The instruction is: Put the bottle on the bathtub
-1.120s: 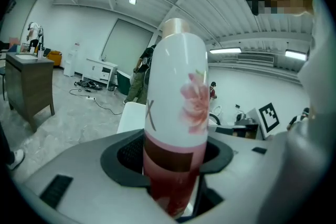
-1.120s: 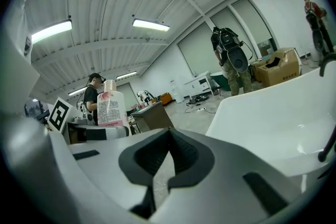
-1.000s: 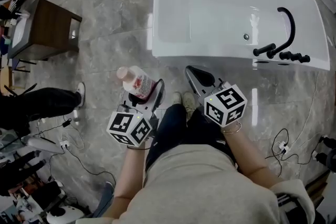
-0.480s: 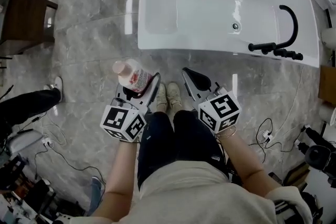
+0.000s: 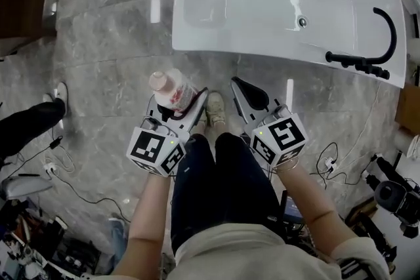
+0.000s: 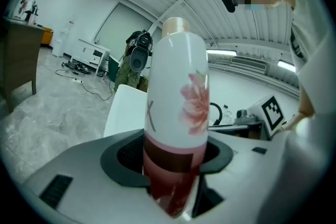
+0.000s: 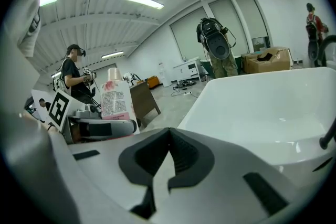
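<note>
A person stands on a grey marble floor [image 5: 111, 42], dark trouser legs and pale shoes [image 5: 215, 108] below, a gripper in each hand. The left gripper [image 5: 181, 105] is clamped around the lower body of the bottle [image 5: 172, 90], a white bottle with a pink flower print and a pale pink cap, held cap-up over the floor just left of the shoes. Beside it the right gripper [image 5: 243, 92] holds nothing, its jaws pressed together. Beyond both lies the white bathtub [image 5: 197, 49], near the bottle but clear of it, with a black faucet [image 5: 367, 62] on its right rim.
</note>
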`<state>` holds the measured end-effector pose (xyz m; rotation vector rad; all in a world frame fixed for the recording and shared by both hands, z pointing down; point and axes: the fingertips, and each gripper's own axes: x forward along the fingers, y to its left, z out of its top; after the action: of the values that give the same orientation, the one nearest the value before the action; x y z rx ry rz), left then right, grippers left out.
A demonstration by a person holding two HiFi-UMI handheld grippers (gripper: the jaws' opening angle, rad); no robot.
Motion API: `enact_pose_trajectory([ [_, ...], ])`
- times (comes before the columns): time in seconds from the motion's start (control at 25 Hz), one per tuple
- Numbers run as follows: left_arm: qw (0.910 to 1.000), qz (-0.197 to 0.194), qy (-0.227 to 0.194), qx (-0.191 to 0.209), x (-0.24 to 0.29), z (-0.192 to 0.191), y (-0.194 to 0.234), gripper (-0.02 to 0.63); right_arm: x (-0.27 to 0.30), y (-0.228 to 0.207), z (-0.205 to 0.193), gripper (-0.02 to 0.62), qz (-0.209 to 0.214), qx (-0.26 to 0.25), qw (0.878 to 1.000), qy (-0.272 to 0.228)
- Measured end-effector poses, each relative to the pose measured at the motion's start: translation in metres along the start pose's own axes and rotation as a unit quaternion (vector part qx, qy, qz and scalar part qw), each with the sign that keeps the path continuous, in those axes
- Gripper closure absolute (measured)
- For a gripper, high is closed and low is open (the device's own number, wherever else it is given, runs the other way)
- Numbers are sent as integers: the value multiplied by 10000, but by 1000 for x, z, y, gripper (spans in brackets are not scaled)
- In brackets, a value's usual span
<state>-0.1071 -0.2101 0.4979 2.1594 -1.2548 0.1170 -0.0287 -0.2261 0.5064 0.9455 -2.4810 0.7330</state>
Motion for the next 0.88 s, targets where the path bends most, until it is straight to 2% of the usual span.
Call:
enact_pose_trajectory([
  [0.28,9991,390,78,-128,21,-26,42,367,33,-14,-18,598,-38,129,9999,-8],
  [0.52,9977,616,-135,-264,42,-22,73,367,57,-23,-24,598,-134,123,9998,-123],
  [0.72,9980,563,-279,-60,60,-10,92,367,78,-39,-23,598,-472,514,9969,-369],
  [0.88,9978,526,-392,90,70,2,106,367,98,-38,-18,598,-469,574,9961,-469],
])
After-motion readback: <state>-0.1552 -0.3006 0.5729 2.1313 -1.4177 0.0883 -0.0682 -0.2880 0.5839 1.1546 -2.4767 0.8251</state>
